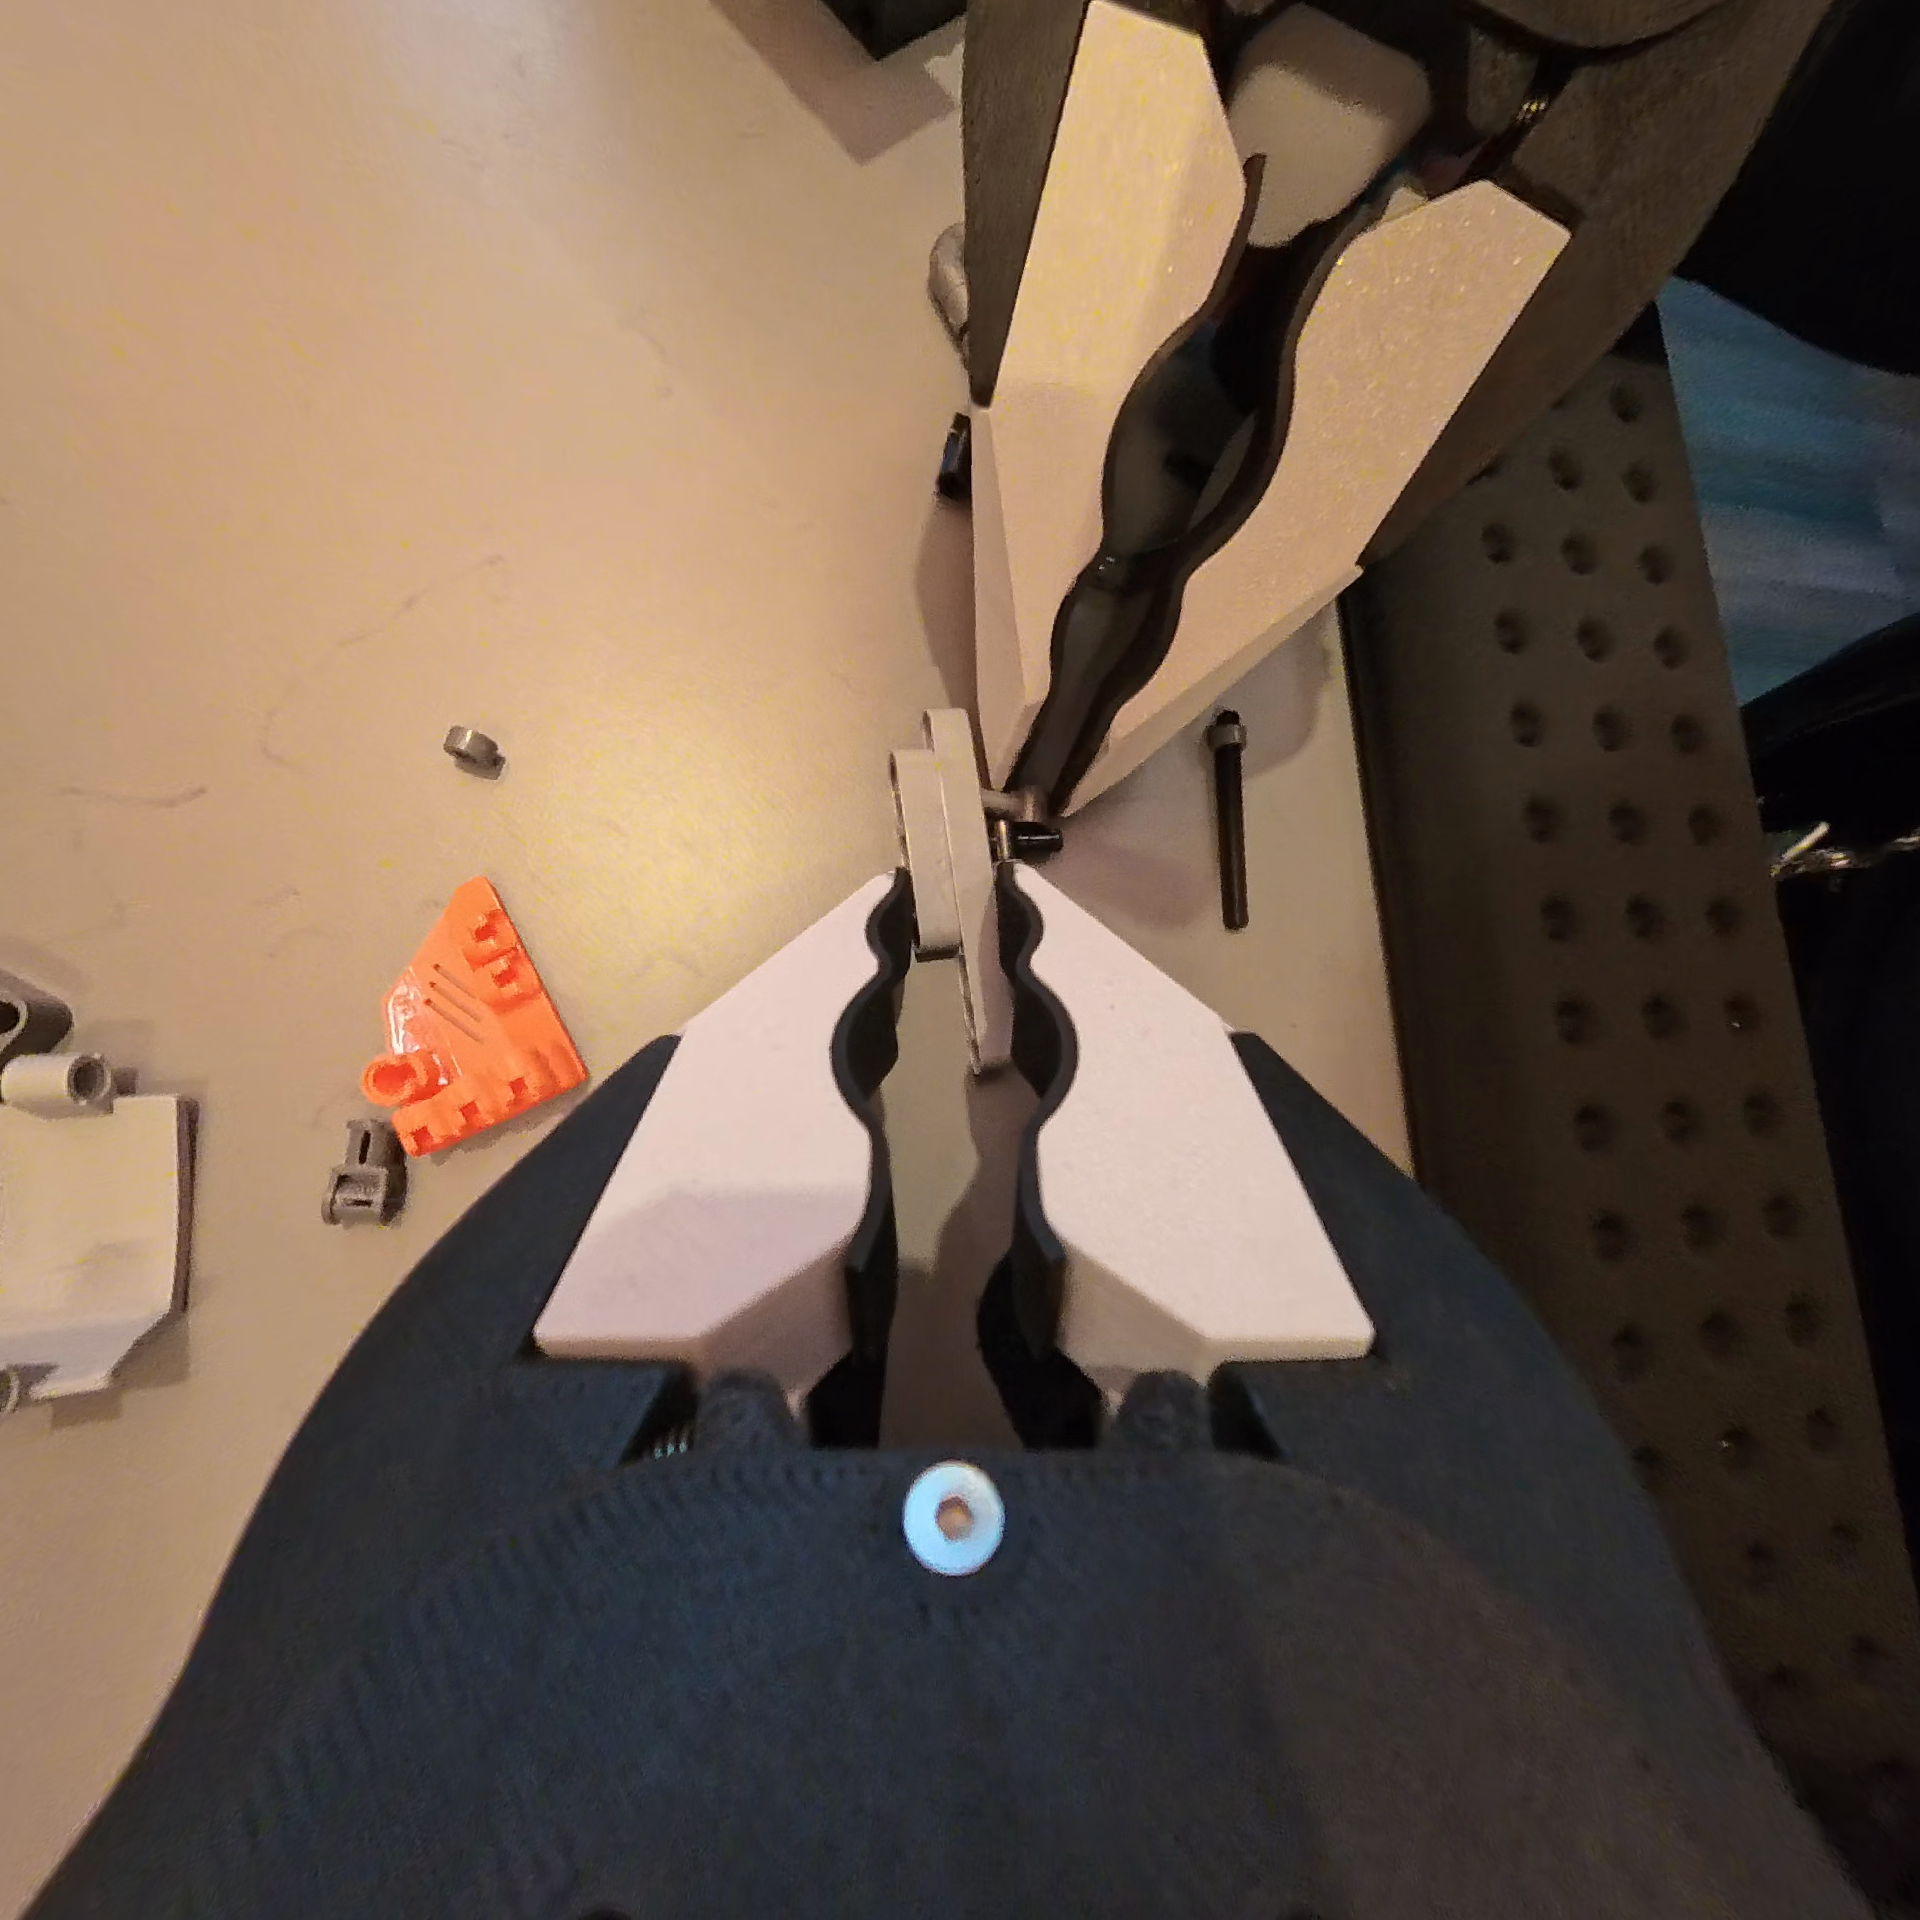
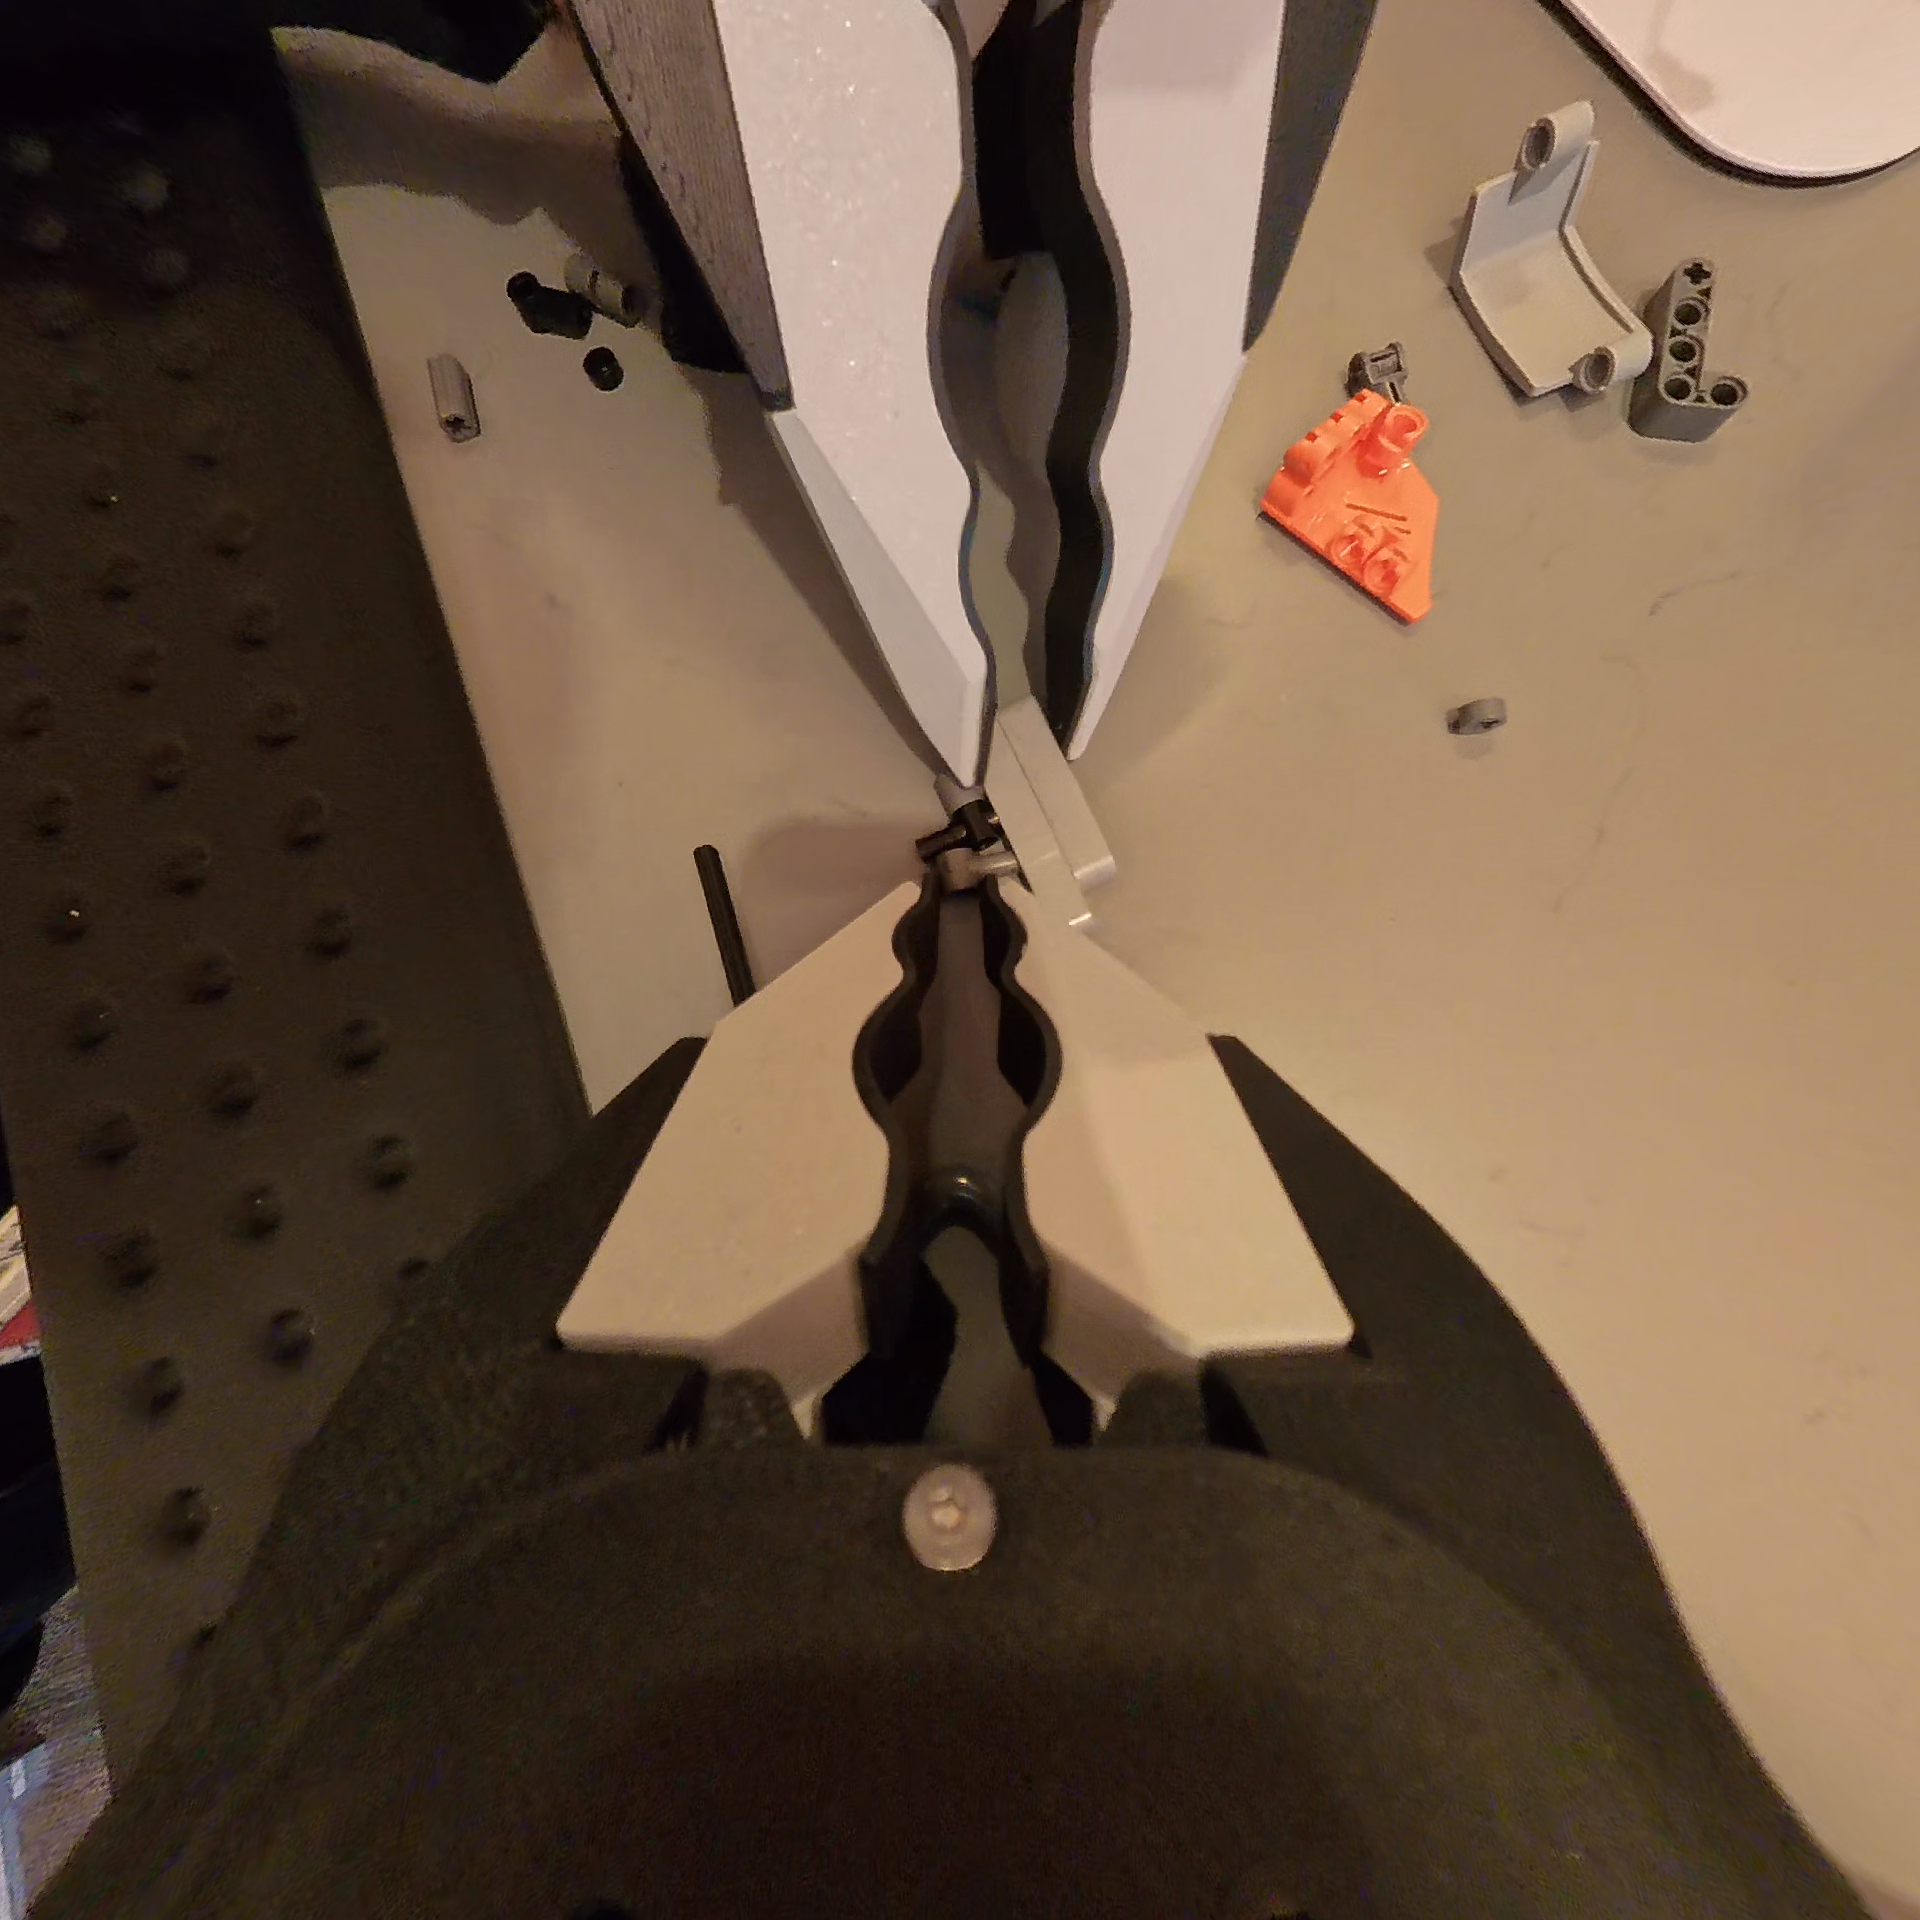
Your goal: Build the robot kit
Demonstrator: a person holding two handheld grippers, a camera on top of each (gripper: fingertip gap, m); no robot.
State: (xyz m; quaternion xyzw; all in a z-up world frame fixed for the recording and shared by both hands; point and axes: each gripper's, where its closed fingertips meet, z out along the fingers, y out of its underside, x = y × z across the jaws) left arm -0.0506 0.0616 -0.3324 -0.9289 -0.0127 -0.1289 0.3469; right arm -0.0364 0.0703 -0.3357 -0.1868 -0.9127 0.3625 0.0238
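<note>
My left gripper (image 1: 951, 904) is shut on a pair of flat light-grey plastic beams (image 1: 951, 852), held on edge above the table. My right gripper (image 2: 961, 894) is shut on a small grey pin (image 2: 966, 868) joined to a black connector (image 2: 951, 836) that sticks out of the side of the beams (image 2: 1055, 821). The two grippers meet tip to tip. In the left wrist view the right gripper (image 1: 1023, 795) comes in from the top, with the pin and black connector (image 1: 1029, 836) at its tips. In the right wrist view the left gripper (image 2: 1023, 732) comes in from the top.
An orange wedge plate (image 1: 473, 1018) (image 2: 1356, 509), a dark grey connector (image 1: 364, 1174), a small grey bush (image 1: 475, 748) (image 2: 1475, 715), a black axle (image 1: 1231, 821) (image 2: 722, 925), a curved grey panel (image 2: 1548, 281), an L-shaped beam (image 2: 1688, 358) lie on the beige table (image 1: 416, 416). A studded dark mat (image 1: 1621, 935) borders it. My right gripper's tips are some 4 centimeters from the black axle (image 1: 1231, 821). The right camera catches it too, in the right wrist view (image 2: 731, 954).
</note>
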